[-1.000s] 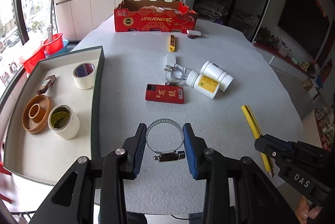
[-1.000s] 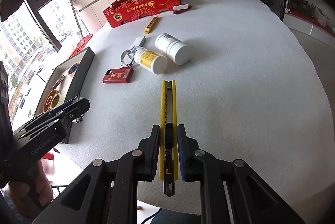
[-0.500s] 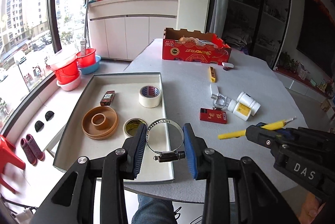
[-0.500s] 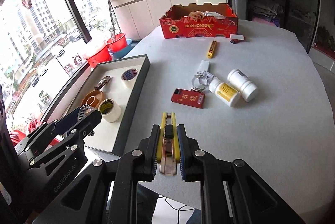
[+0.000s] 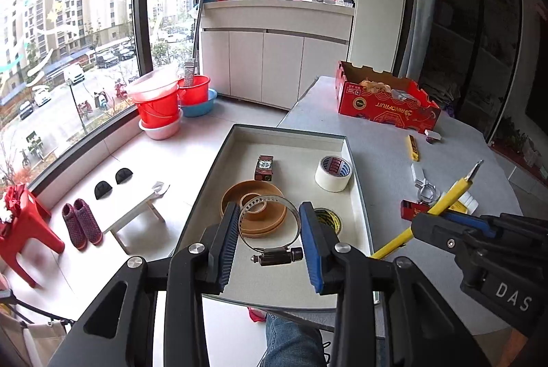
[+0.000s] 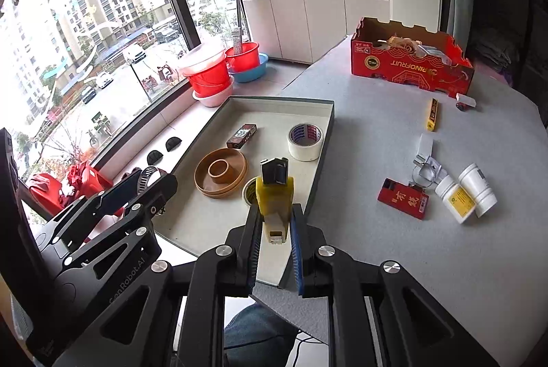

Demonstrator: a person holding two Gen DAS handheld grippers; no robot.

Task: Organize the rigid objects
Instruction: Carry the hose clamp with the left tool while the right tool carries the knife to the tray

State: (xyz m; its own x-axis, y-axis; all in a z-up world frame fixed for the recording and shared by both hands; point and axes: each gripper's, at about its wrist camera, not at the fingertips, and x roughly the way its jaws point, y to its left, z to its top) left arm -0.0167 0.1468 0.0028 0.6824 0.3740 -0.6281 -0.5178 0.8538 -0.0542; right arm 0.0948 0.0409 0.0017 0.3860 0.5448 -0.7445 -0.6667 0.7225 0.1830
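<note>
My left gripper [image 5: 269, 243] is shut on a metal hose clamp [image 5: 270, 230] and holds it above the near part of the shallow tray [image 5: 291, 130]. My right gripper [image 6: 274, 243] is shut on a yellow utility knife [image 6: 274, 195], which points up and forward over the tray's near right edge; it also shows in the left wrist view [image 5: 448, 195]. In the tray [image 6: 281, 99] lie a brown ring dish [image 6: 221, 173], a white tape roll [image 6: 304, 141], a yellow-printed tape roll [image 5: 327, 219] and a small dark box [image 6: 241, 135].
On the grey table [image 6: 394, 247] lie a red card box [image 6: 404, 197], two white bottles [image 6: 465, 194], a second hose clamp [image 6: 424, 171], a yellow stick [image 6: 433, 115] and a red carton [image 6: 411, 60]. Red buckets [image 5: 161, 106] and a red stool [image 5: 20, 223] stand on the floor at left.
Both grippers have swung left from over the table to over the tray, still holding the clamp and the knife. The knife has tilted up in the right gripper.
</note>
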